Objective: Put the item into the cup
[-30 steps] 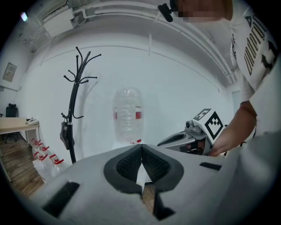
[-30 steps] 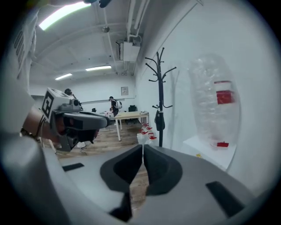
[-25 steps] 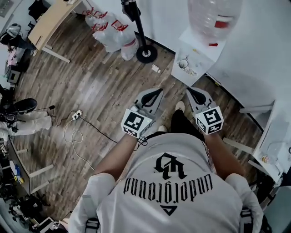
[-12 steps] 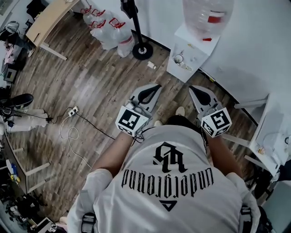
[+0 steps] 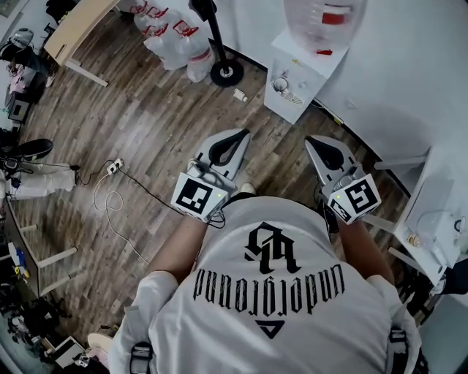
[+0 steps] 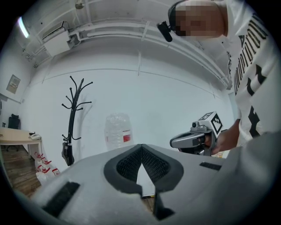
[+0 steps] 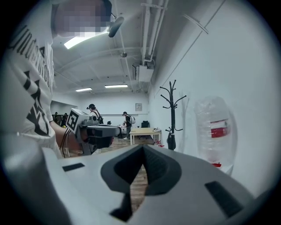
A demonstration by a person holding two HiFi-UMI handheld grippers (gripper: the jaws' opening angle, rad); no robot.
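The left claw point(image 6: 141, 146) is clenched: its two jaws are seen with the tips pressed together, and only a small gap, shaped like a drop, stays open behind the tips. Nothing is gripped in it. The right claw point(image 7: 142, 147) is clenched in the same way and is also empty. Both claws are held by a person in a white T-shirt point(image 5: 270, 292) with black print. They are kept side by side but apart, in front of the body and above the wooden floor point(image 5: 146, 131), and both are pointed about level toward the white wall point(image 5: 409, 66).

By that wall a white water dispenser point(image 5: 300, 80) is placed, with a large clear bottle point(image 5: 322, 22) bearing a red label on top of it. Near it, to the left in the head view, a black coat stand point(image 5: 219, 44) is set, and beside the stand some white bags point(image 5: 172, 40) with red handles are gathered on the floor. A power strip point(image 5: 113, 166) with a thin cable point(image 5: 110, 208) is laid on the floor further left.

The item of the task is not held in either claw, and its place cannot be told. At the right edge of the head view, on a white desk point(image 5: 439, 182), a clear vessel point(image 5: 439, 223) is seen, well apart from both claws; whether it is the cup cannot be told.
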